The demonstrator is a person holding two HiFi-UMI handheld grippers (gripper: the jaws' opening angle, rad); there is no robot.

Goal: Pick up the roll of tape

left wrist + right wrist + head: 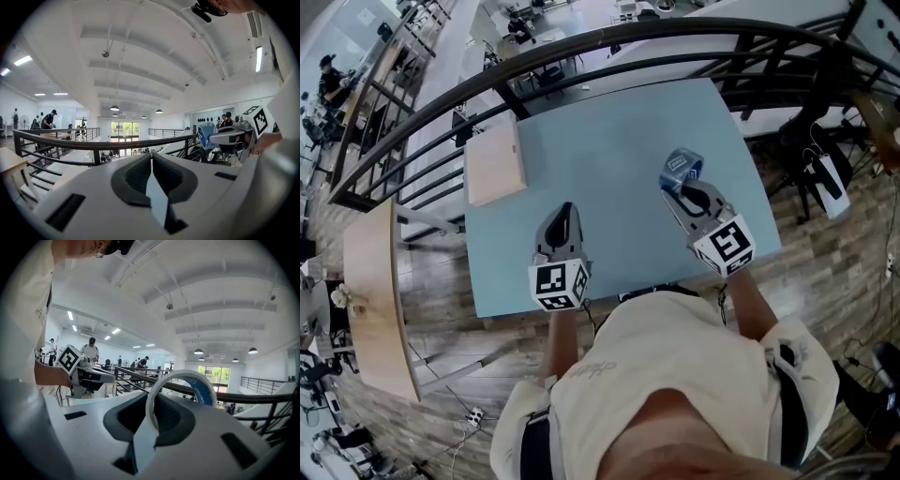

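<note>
The right tongs (677, 190) are pinching the roll of tape (682, 167) by its wall, right of centre, holding it clear of the counter (609, 150). The left tongs (565, 214) are idling, closed together and empty.

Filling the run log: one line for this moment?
right gripper: shut on roll of tape, above table | left gripper: jaws shut, empty
</note>
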